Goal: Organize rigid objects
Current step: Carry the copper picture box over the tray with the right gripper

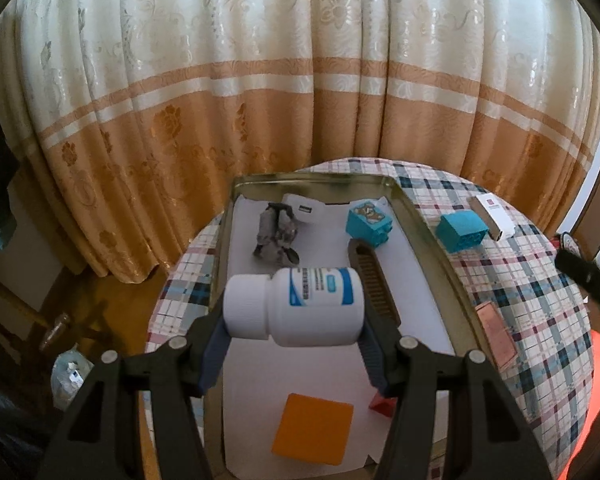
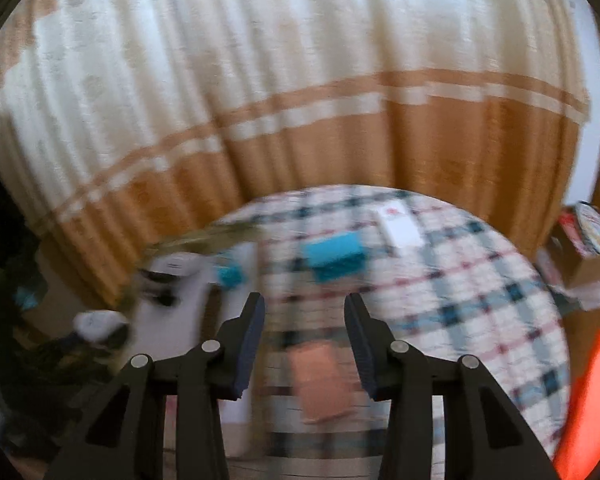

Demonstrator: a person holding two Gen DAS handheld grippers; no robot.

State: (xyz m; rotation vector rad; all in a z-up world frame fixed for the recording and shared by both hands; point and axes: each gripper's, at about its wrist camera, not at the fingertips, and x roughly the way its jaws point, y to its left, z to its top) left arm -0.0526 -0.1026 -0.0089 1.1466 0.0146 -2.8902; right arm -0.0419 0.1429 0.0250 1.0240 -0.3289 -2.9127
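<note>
My left gripper [image 1: 294, 336] is shut on a white pill bottle [image 1: 300, 306] with a blue label, held sideways above a metal tray [image 1: 420, 228] lined with white paper. In the tray lie an orange block [image 1: 312, 430], a brown comb [image 1: 374, 276], a teal bear box [image 1: 368, 224], a grey figure [image 1: 274, 236] and a white charger [image 1: 302, 208]. My right gripper [image 2: 305, 308] hangs open over the plaid table with nothing between its fingers. Below it lies a pinkish card [image 2: 322, 384], and a teal block [image 2: 334, 258] and a white box [image 2: 400, 226] lie farther off. This view is blurred.
The round table [image 1: 540, 300] wears a plaid cloth and stands before a cream and orange curtain [image 1: 260, 100]. A cardboard box [image 2: 592, 264] with clutter sits at the right. A bright orange-red shape [image 2: 588, 400] fills the lower right. A small red piece [image 1: 384, 404] lies in the tray's near corner.
</note>
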